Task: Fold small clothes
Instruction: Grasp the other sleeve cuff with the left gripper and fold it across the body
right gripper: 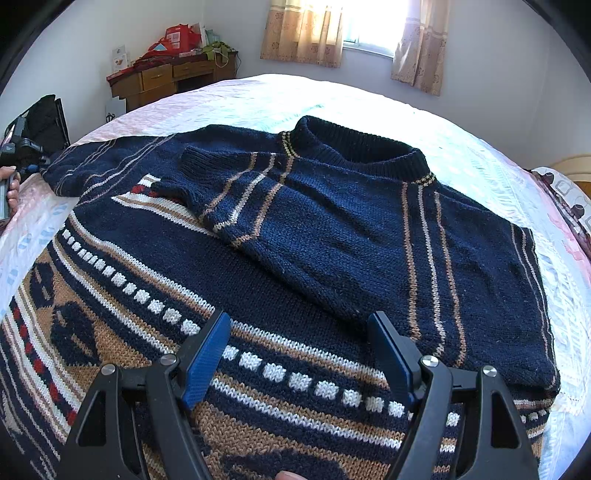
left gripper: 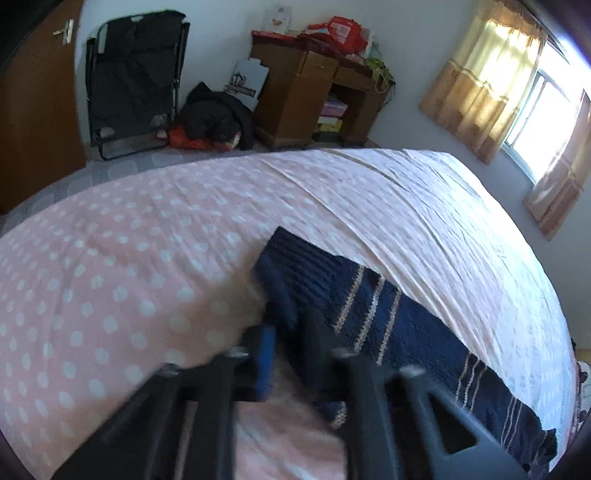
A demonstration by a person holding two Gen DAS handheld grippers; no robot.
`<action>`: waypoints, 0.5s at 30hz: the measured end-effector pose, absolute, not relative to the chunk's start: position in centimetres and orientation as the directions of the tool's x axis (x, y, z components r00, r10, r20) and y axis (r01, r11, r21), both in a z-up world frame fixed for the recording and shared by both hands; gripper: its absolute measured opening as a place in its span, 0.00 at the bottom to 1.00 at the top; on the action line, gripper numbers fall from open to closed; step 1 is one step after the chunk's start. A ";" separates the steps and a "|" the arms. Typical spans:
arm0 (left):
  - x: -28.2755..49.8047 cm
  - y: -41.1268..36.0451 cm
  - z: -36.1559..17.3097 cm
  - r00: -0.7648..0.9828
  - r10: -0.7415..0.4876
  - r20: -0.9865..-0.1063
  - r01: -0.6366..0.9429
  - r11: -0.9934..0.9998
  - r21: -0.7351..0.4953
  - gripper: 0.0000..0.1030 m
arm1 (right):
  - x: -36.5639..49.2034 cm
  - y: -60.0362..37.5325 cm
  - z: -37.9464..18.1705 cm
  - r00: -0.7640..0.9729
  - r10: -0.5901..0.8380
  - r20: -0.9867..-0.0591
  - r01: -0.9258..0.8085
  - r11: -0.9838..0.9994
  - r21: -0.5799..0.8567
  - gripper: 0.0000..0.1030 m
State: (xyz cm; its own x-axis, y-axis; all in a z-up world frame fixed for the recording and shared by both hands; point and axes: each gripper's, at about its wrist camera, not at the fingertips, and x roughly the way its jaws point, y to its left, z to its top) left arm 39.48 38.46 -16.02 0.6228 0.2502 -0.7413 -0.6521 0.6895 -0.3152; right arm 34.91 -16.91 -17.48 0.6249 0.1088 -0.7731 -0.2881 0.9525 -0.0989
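A navy knitted sweater (right gripper: 332, 236) lies flat on the pink bed sheet (left gripper: 129, 258), one sleeve already folded across its chest. The left gripper (left gripper: 291, 354) pinches the other sleeve's cuff; the right gripper (right gripper: 299, 354) hovers wide open above the hem. Thick, soft and floppy, the knit is probably best held at cuffs and hems.

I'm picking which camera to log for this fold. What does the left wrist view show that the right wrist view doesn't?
Only the left wrist view: the left gripper shut on the sweater's sleeve cuff, a dark folding chair and a wooden door.

Only the right wrist view: the open right gripper over the sweater's patterned body, its collar, and one sleeve folded across the chest.

Both: the sweater, pink bedsheet, desk, curtained window.
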 end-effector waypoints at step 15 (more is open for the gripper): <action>38.6 34.0 -10.7 0.745 0.222 -0.629 -0.525 0.778 -0.347 0.07 | 34.9 -17.0 -17.5 0.634 0.107 -0.766 -0.283 0.954 -0.100 0.75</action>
